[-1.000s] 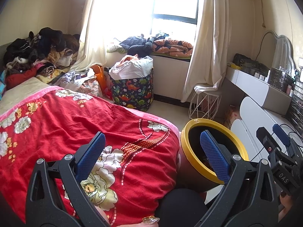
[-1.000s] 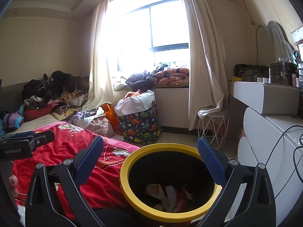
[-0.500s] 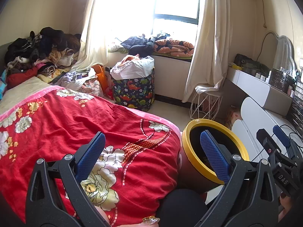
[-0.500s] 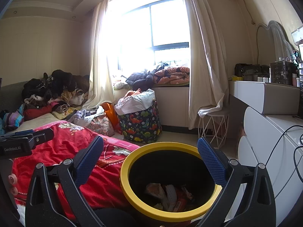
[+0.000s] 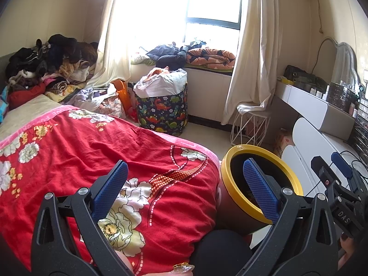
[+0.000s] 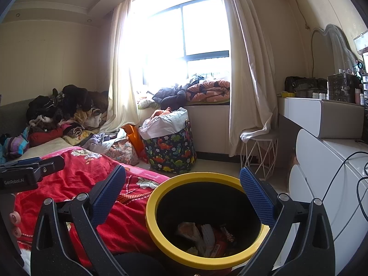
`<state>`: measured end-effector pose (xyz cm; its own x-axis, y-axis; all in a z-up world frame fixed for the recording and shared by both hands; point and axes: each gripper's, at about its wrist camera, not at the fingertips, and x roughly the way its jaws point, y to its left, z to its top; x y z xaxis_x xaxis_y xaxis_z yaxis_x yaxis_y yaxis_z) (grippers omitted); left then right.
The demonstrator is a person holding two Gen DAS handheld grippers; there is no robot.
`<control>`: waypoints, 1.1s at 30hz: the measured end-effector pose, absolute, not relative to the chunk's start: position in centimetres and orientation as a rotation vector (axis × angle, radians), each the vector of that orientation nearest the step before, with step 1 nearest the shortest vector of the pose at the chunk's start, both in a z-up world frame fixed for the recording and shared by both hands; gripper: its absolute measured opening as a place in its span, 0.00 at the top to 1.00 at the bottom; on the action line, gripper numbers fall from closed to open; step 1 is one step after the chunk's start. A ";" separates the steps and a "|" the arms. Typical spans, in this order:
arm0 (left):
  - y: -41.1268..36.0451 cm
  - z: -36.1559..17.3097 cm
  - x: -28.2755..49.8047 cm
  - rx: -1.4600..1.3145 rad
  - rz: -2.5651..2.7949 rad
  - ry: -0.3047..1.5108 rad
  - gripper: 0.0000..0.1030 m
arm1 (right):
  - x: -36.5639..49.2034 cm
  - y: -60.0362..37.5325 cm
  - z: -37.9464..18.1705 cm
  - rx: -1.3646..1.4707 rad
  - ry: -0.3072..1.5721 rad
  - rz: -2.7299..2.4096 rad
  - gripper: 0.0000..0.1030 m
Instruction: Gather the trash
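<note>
A round bin with a yellow rim (image 6: 161,239) stands beside the bed, dark inside, with wrappers and crumpled trash (image 6: 204,237) at its bottom. My right gripper (image 6: 182,195) hovers above its mouth, open and empty. The same bin's yellow rim (image 5: 230,197) shows at lower right in the left wrist view. My left gripper (image 5: 186,188) is open with nothing between its blue pads, hanging over the red floral bedspread (image 5: 80,156) and the bin's left edge. The right gripper's body (image 5: 340,188) shows at that view's right edge.
A dinosaur-print hamper (image 6: 170,147) full of laundry stands by the window. Clothes are piled at the bed's far end (image 6: 66,112). A white wire stool (image 6: 257,151) and white dresser (image 6: 333,168) with cables line the right side. A person's hand (image 6: 13,224) shows at left.
Both views shifted only slightly; the left gripper drifted a little, and the bin sits marginally further right in its view. Both grippers stay open.
</note>
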<state>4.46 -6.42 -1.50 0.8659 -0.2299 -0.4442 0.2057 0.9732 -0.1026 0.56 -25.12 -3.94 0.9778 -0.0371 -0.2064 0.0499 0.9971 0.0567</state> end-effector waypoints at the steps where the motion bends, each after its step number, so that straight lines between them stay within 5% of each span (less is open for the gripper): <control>1: -6.4 -1.5 4.5 -0.053 -0.227 0.472 0.11 | 0.6 -25.1 -3.9 0.062 0.206 -0.045 0.06; 10: -3.3 -0.8 5.0 -0.113 -0.161 0.501 0.11 | 1.8 -23.6 -3.2 0.047 0.230 0.056 0.06; 18: 14.5 -3.0 3.4 -0.233 0.332 0.572 0.11 | 7.2 -6.1 -1.7 -0.042 0.409 0.574 0.06; 25: 33.6 -10.5 0.6 -0.311 0.896 0.801 0.11 | 8.2 16.8 -9.5 -0.209 0.809 0.974 0.06; 30: 38.4 -16.3 0.4 -0.357 1.016 0.940 0.09 | 6.3 26.7 -17.8 -0.437 0.987 0.976 0.05; 33: 38.8 -16.2 0.2 -0.382 1.003 0.916 0.09 | 3.5 27.5 -18.7 -0.524 0.759 0.921 0.05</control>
<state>0.18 38.76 -16.18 0.2206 0.5538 -0.8029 -0.8495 0.5136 0.1209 3.49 27.51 -18.66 0.3829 0.5097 -0.7704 -0.8539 0.5136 -0.0845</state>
